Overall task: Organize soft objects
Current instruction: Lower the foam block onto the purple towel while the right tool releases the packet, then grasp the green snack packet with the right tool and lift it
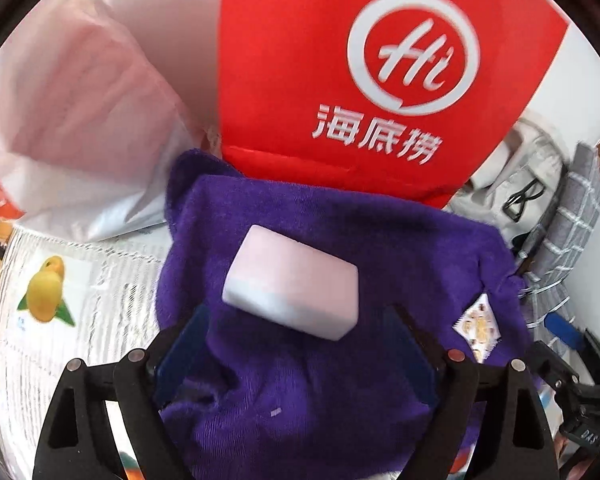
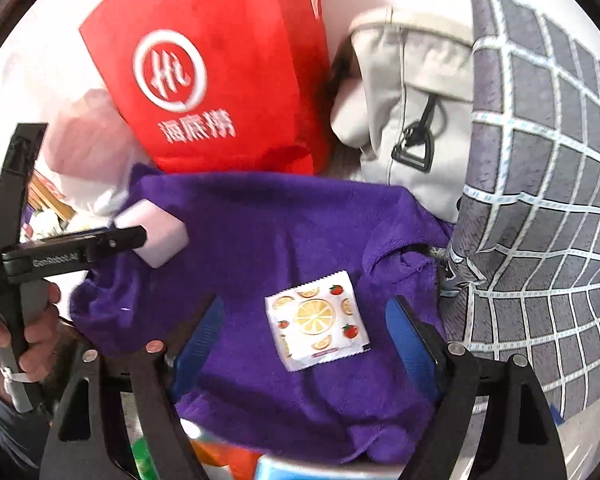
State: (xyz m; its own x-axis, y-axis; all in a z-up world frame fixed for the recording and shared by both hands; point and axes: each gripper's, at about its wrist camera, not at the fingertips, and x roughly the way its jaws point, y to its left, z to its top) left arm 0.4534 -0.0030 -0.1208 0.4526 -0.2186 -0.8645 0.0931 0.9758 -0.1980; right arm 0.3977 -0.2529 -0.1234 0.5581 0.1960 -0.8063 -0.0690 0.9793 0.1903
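The left gripper (image 1: 296,344) has its blue-padded fingers spread wide with nothing between them, and just ahead of its tips a pale pink and white sponge block (image 1: 294,282) lies on a rumpled purple towel (image 1: 300,400), tilted a little with one corner toward the claw. Off to that claw's right, near the towel's edge, sits a small white packet printed with citrus slices (image 1: 478,326). The right gripper (image 2: 306,340) is likewise parted and empty, hovering over the same towel (image 2: 260,240) with the fruit-print packet (image 2: 316,326) lying flat just ahead, between the lines of its two fingers. To its left the other tool reaches across, held in the person's left hand (image 2: 24,332), with the sponge (image 2: 156,234) just beyond that tool's tip. Past the towel stands a red bag with a white "Hi" logo (image 1: 360,80), a pinkish white plastic bag (image 1: 80,120) to its left, and to the right a light grey bag with a black buckle (image 2: 404,112) beside a grey checked cloth (image 2: 540,160).
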